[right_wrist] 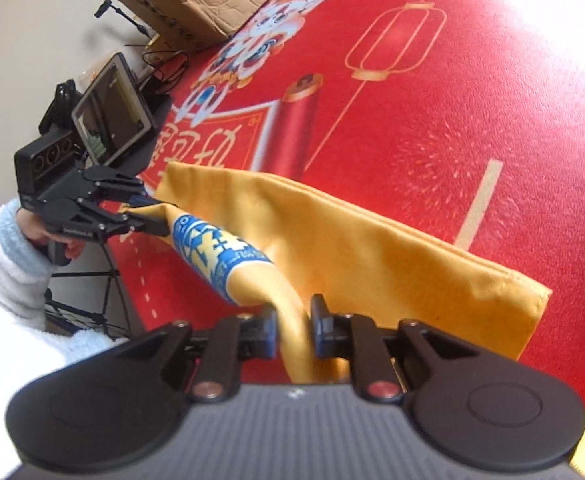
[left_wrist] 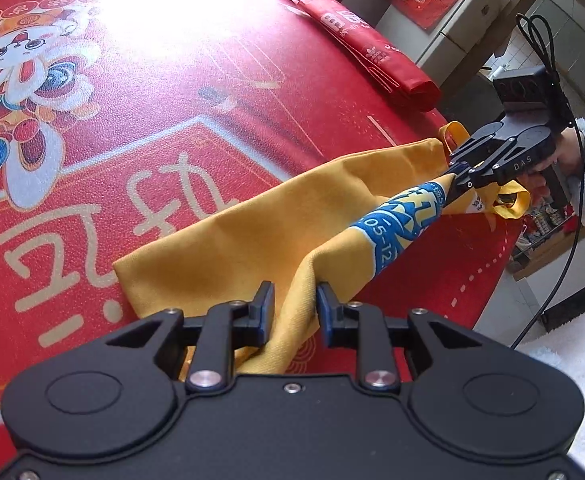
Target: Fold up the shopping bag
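Note:
A yellow shopping bag (left_wrist: 232, 248) with a blue printed band lies partly on the red printed tablecloth (left_wrist: 196, 92), its near edge lifted and stretched between both grippers. My left gripper (left_wrist: 294, 308) is shut on a fold of yellow fabric at the bag's bottom end. Seen from the right wrist, the left gripper (right_wrist: 162, 218) pinches the bag's far corner. My right gripper (right_wrist: 294, 324) is shut on yellow fabric near the bag (right_wrist: 372, 248) mouth; from the left wrist it (left_wrist: 454, 178) grips beside the handle loops (left_wrist: 512, 204).
A folded red bag (left_wrist: 372, 48) lies at the table's far right edge. A cardboard box (right_wrist: 204, 0) and a small screen (right_wrist: 112, 116) stand past the table's left end. The table edge (left_wrist: 504, 240) drops off near the right gripper. A white fluffy sleeve (right_wrist: 8, 268) holds each handle.

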The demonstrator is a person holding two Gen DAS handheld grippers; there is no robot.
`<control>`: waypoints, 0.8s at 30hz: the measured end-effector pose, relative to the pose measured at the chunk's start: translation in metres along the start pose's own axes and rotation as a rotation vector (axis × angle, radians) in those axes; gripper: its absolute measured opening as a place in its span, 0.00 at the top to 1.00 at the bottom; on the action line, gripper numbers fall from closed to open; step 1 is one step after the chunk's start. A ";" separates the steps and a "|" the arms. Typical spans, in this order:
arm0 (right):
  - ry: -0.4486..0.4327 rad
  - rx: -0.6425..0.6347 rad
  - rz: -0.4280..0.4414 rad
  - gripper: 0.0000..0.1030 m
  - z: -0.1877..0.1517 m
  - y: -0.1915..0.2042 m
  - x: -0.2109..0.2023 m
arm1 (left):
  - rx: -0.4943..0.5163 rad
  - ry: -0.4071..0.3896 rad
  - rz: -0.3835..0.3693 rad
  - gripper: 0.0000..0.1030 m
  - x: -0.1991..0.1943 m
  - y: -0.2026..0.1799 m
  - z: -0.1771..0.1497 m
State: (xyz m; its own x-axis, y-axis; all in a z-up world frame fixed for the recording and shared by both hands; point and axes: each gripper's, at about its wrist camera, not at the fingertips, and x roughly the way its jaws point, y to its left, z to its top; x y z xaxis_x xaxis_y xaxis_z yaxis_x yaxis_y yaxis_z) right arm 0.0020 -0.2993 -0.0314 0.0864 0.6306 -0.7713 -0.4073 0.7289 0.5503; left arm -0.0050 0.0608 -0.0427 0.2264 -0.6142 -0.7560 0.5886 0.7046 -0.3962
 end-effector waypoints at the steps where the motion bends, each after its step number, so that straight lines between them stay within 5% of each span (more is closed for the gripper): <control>1: 0.004 0.009 0.000 0.85 0.001 -0.002 0.001 | 0.004 0.000 0.003 0.75 0.001 -0.001 0.001; 10: 0.055 0.080 -0.025 0.85 0.014 -0.010 0.006 | 0.019 0.000 0.008 0.75 -0.001 -0.001 -0.001; 21: 0.192 0.003 -0.183 0.88 0.034 0.016 0.022 | 0.053 -0.032 0.043 0.74 -0.002 -0.010 -0.007; 24: 0.217 -0.011 -0.202 0.88 0.037 0.020 0.025 | 0.095 -0.085 0.129 0.55 -0.007 -0.018 -0.012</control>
State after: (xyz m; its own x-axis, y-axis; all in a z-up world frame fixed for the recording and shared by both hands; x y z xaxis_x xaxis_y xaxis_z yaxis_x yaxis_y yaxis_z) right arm 0.0300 -0.2591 -0.0282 -0.0293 0.4007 -0.9158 -0.4117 0.8300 0.3763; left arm -0.0269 0.0562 -0.0369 0.3672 -0.5520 -0.7486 0.6201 0.7452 -0.2452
